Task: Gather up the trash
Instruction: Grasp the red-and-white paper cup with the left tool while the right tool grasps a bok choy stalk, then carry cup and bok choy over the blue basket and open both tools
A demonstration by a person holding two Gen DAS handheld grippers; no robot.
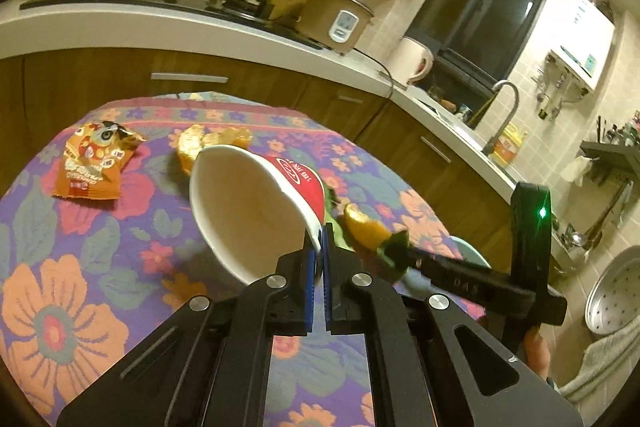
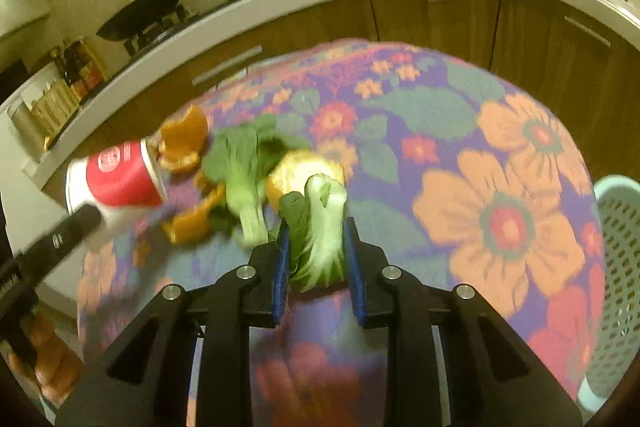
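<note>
Peels [image 2: 188, 141] crowd left tool [image 1: 321, 247] clamped on cup [image 1: 256, 207], right tool [image 2: 316, 251] gripping greens [image 2: 320, 239]

- The left tool [image 1: 322, 241] has its blue pads pressed together on the rim of the paper cup [image 1: 256, 203], which hangs tilted, mouth toward the camera, above the surface [image 1: 80, 267].
- The right tool [image 2: 316, 247] points steeply down, its jaws clamped on a bok choy piece [image 2: 320, 235] between the pads.
- Seen from the left wrist, the right tool sits just right of the cup, a finger [image 1: 536, 347] of the holding hand visible below it.
</note>
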